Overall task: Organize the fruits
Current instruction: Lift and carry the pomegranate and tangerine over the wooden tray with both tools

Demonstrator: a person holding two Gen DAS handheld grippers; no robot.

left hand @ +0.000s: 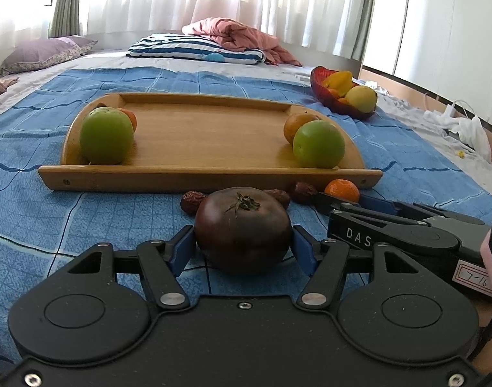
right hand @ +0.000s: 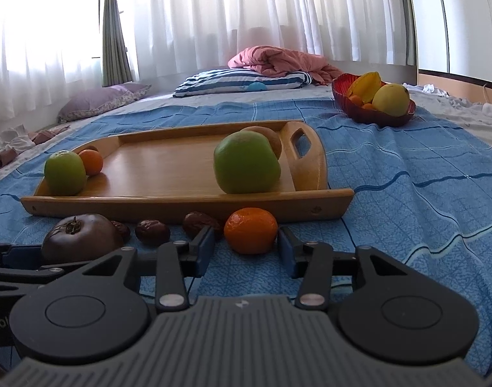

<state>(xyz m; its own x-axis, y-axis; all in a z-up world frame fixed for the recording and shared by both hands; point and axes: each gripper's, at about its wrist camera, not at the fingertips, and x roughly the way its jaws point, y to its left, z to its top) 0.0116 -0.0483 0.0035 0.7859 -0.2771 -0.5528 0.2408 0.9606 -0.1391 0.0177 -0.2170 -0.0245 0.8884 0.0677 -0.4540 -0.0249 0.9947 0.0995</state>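
Low in the frame on the bed, the left gripper (left hand: 242, 245) pinches the dark tomato (left hand: 242, 229) and the right gripper (right hand: 246, 248) is spread around the small orange (right hand: 250, 230), so squeeze softly and lift both straight up to the tray (left hand: 210, 179).

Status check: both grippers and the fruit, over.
Left gripper closed around dark tomato. Right gripper open, straddling mandarin. Wooden tray just ahead.

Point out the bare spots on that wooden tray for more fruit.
The wooden tray is bare across its middle, between the left green apple with its small orange and the right green apple with its brownish fruit. Both ends are crowded.
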